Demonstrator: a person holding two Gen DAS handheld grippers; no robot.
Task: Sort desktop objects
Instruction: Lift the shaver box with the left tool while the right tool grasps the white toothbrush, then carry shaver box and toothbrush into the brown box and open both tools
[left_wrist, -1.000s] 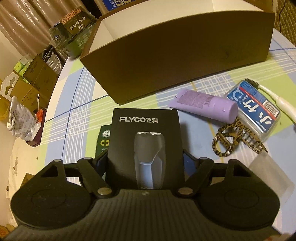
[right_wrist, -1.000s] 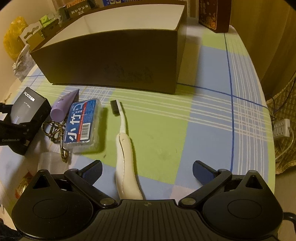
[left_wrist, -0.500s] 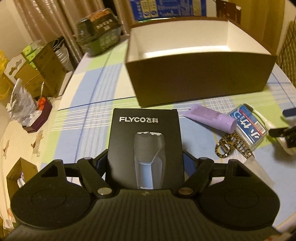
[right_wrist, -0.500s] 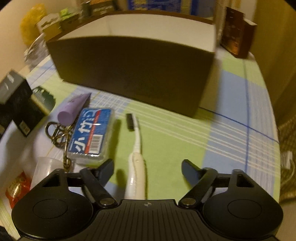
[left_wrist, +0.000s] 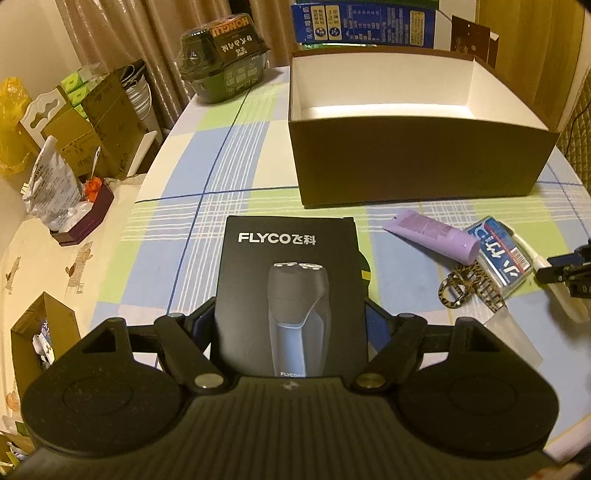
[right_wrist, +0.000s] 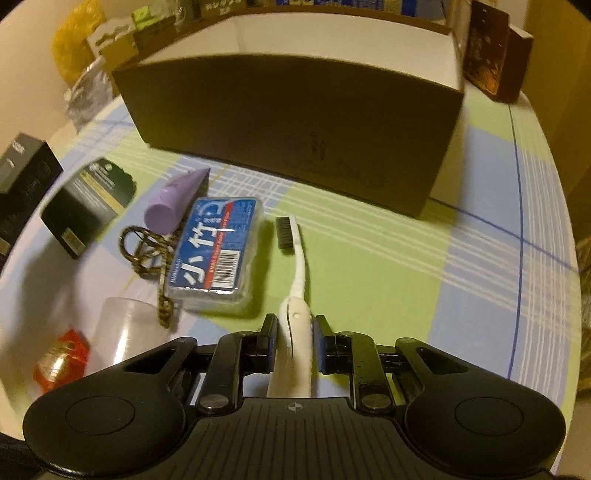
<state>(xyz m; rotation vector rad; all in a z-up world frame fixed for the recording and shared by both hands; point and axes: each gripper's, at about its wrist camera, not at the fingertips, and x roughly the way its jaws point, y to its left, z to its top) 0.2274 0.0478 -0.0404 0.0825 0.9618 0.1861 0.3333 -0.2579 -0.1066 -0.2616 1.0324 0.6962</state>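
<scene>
Left gripper (left_wrist: 291, 332) fingers pinch shaver box (left_wrist: 290, 291), lifted above desk (left_wrist: 177, 206), near open carton (left_wrist: 417, 158). Right gripper (right_wrist: 293, 343) fingers closing on toothbrush (right_wrist: 295, 266) handle, lying on desk. Next: carry both into carton, clear its near wall.

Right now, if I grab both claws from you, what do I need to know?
Left claw: holds the black shaver box, lifted above the table.
Right claw: closing on the white toothbrush handle; the brush lies on the table.
Brown box: nothing visible inside, so nothing sorted yet.
On the table: purple tube, blue-labelled case, leopard hair clip, dark green box, clear cup, red packet.
Next, probably: drop the shaver box and toothbrush into the brown box, then the rest.
</scene>
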